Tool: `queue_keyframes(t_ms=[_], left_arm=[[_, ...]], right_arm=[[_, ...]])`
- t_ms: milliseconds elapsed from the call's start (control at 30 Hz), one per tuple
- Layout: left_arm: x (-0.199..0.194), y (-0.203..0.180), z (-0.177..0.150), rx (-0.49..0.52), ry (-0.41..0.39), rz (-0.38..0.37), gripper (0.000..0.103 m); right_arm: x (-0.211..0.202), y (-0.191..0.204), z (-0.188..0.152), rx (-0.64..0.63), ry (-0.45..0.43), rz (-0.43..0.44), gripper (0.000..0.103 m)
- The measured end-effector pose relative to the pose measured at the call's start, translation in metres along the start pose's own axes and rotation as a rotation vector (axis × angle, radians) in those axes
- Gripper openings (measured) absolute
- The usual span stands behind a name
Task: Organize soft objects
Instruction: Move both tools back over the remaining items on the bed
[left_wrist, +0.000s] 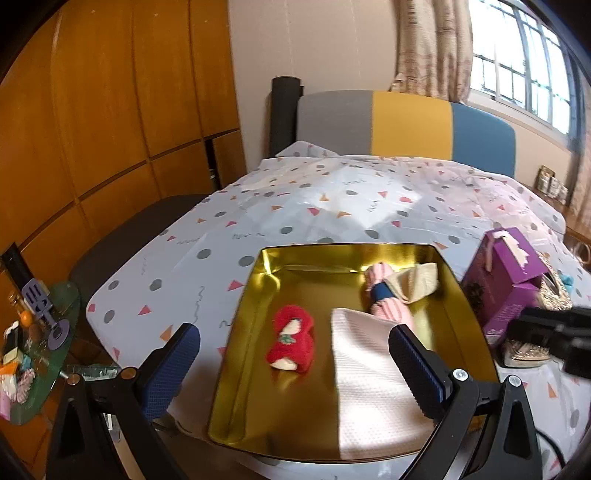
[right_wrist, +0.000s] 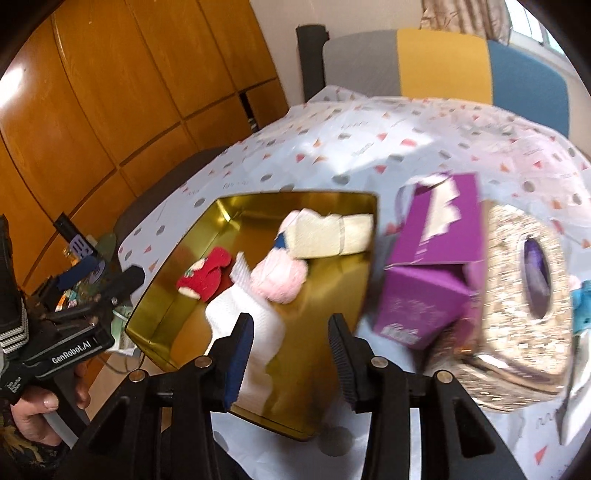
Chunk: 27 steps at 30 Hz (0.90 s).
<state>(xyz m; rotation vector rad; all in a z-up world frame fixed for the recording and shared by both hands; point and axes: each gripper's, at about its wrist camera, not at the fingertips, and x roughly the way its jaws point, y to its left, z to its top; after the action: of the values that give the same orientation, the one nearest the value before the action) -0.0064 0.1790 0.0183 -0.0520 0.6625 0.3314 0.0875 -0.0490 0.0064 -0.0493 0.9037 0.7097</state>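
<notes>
Gold tray (left_wrist: 458, 295) on tabletop (left_wrist: 295, 199) held red sock (left_wrist: 291, 341), pink sock (right_wrist: 279, 275), cream cloth (right_wrist: 328, 232), white towel (left_wrist: 369, 376). Left gripper (left_wrist: 295, 354) spread, empty; right gripper (right_wrist: 291, 354) parted, empty. Risk: towel overhanging the rim could slip out if snagged.

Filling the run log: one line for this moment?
tray: red sock, pink sock, white cloth, cream cloth | left gripper open | right gripper open, empty

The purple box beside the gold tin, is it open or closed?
Open. The purple box has its torn top flaps standing up, and the side end facing the right wrist camera gapes, showing a dark interior.
</notes>
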Motion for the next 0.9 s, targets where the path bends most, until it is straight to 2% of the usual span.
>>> queue_keyframes(t_ms=[167, 333, 467, 733, 900], left_arm=[[-0.003, -0.016, 0.001, 0.037, -0.001, -0.041, 0.103], [-0.004, -0.025, 0.002, 0.053, 0.003, -0.063, 0.103], [-0.005, -0.033, 0.004, 0.062, 0.006, -0.068, 0.103], [-0.015, -0.056, 0.011, 0.113, -0.019, -0.087, 0.103], [-0.019, -0.07, 0.015, 0.145, -0.027, -0.101, 0.103]], right_arm=[[-0.033, -0.018, 0.004, 0.008, -0.076, -0.08, 0.043], [-0.063, -0.032, 0.006, -0.016, -0.151, -0.296, 0.043], [-0.084, -0.04, 0.006, -0.042, -0.196, -0.415, 0.043], [-0.107, -0.056, -0.003, -0.05, -0.232, -0.5, 0.043], [-0.111, -0.063, -0.008, -0.04, -0.239, -0.509, 0.043]])
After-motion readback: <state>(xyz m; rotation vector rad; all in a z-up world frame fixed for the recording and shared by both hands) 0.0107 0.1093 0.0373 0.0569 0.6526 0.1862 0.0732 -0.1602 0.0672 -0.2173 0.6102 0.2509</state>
